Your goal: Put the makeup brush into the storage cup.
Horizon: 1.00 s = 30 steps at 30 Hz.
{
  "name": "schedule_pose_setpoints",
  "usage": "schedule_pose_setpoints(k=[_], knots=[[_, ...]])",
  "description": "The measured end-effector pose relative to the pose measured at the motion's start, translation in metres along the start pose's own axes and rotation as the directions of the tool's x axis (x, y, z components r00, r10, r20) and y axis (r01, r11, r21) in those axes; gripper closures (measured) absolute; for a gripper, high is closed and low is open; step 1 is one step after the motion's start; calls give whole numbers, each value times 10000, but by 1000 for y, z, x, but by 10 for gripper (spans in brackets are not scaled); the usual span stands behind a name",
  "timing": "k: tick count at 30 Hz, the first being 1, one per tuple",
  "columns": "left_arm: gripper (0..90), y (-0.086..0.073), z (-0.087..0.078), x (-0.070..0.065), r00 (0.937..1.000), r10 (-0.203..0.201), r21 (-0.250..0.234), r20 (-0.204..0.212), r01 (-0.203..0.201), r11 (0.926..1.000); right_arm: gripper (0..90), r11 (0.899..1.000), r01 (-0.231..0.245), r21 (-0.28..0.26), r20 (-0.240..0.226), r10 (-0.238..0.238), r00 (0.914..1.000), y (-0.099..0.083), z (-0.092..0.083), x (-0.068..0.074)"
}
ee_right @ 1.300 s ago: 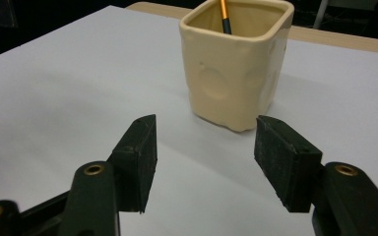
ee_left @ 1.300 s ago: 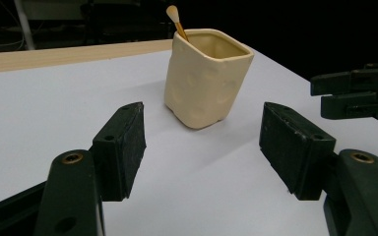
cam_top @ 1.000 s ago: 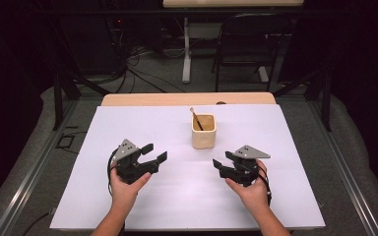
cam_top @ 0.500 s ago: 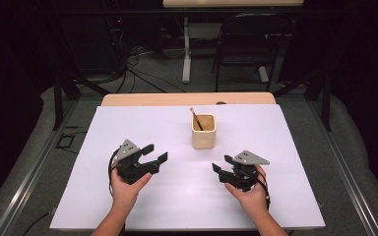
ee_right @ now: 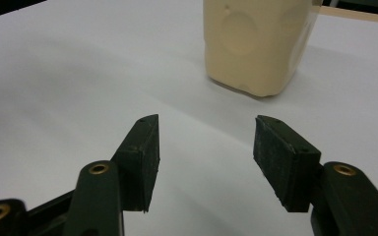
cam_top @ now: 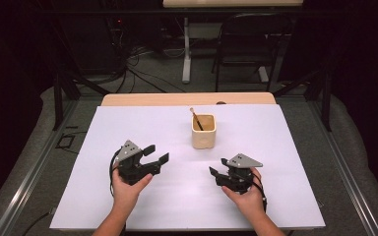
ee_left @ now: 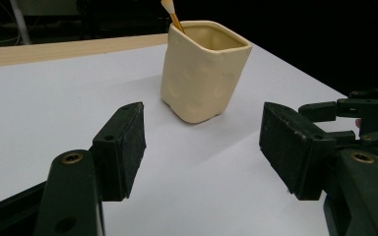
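A cream square cup (cam_top: 204, 131) stands upright near the middle of the white table sheet (cam_top: 256, 123), with a thin wooden-handled brush (cam_top: 196, 118) leaning in it. The cup (ee_left: 203, 69) and the brush (ee_left: 172, 14) rise ahead of the left gripper's jaws. My left gripper (cam_top: 156, 154) is held low at the front left, open and empty (ee_left: 202, 147). At the front right my right gripper (cam_top: 216, 167) is open too, nothing between its jaws (ee_right: 205, 160), with the cup (ee_right: 258, 42) ahead and slightly right. The other gripper (ee_left: 369, 118) shows at the right edge of the left gripper view.
The white sheet covers a wooden table (cam_top: 187, 99) whose far edge shows bare. Beyond it stand a black chair (cam_top: 248, 44), a desk leg (cam_top: 186, 54) and cables on the floor. Dark drapes ring the table.
The right gripper has slid slightly toward the table's front edge. The left gripper and the cup have not moved.
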<state>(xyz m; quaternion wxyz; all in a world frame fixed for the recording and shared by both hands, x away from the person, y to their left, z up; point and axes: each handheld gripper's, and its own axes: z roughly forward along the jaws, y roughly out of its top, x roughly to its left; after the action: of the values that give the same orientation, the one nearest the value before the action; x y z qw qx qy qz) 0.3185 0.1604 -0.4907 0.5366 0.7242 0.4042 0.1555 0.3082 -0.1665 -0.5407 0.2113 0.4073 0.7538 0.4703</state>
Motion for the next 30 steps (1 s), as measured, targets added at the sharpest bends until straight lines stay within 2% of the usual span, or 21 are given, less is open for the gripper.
schedule_pose_setpoints(k=[3, 5, 6, 9, 17, 18, 20, 30], knots=[[346, 0, 0, 0, 10000, -17, 18, -28, 17, 10000, 429, 10000, -34, -49, -16, 34, 10000, -1, 0, 0], [346, 0, 0, 0, 10000, -21, 9, -13, 21, 10000, 429, 9999, -13, 168, 19, 13, 10000, -1, -1, 0], [346, 0, 0, 0, 10000, -21, 22, -30, 21, 10000, 429, 10000, -96, -18, -38, 96, 9999, -1, 0, 0], [346, 0, 0, 1, 10000, -32, 32, -13, 32, 10000, 428, 9999, -98, -22, -94, 97, 9999, -2, 1, 0], [346, -1, -1, 1, 9999, -104, 68, -68, 104, 9999, 426, 9996, -247, 119, -15, 247, 9997, -4, 2, -4], [346, -1, -1, 2, 9999, -121, 58, -70, 121, 9999, 426, 9995, -328, -5, -34, 328, 9995, -5, 3, -5], [346, -1, -1, 2, 9999, -136, 41, -53, 136, 9999, 425, 9993, -317, 199, 6, 317, 9995, -5, 2, -5], [346, -1, 0, 4, 9999, -90, 68, -124, 91, 9999, 427, 9993, -302, 224, 173, 298, 9994, -6, 3, -9]])
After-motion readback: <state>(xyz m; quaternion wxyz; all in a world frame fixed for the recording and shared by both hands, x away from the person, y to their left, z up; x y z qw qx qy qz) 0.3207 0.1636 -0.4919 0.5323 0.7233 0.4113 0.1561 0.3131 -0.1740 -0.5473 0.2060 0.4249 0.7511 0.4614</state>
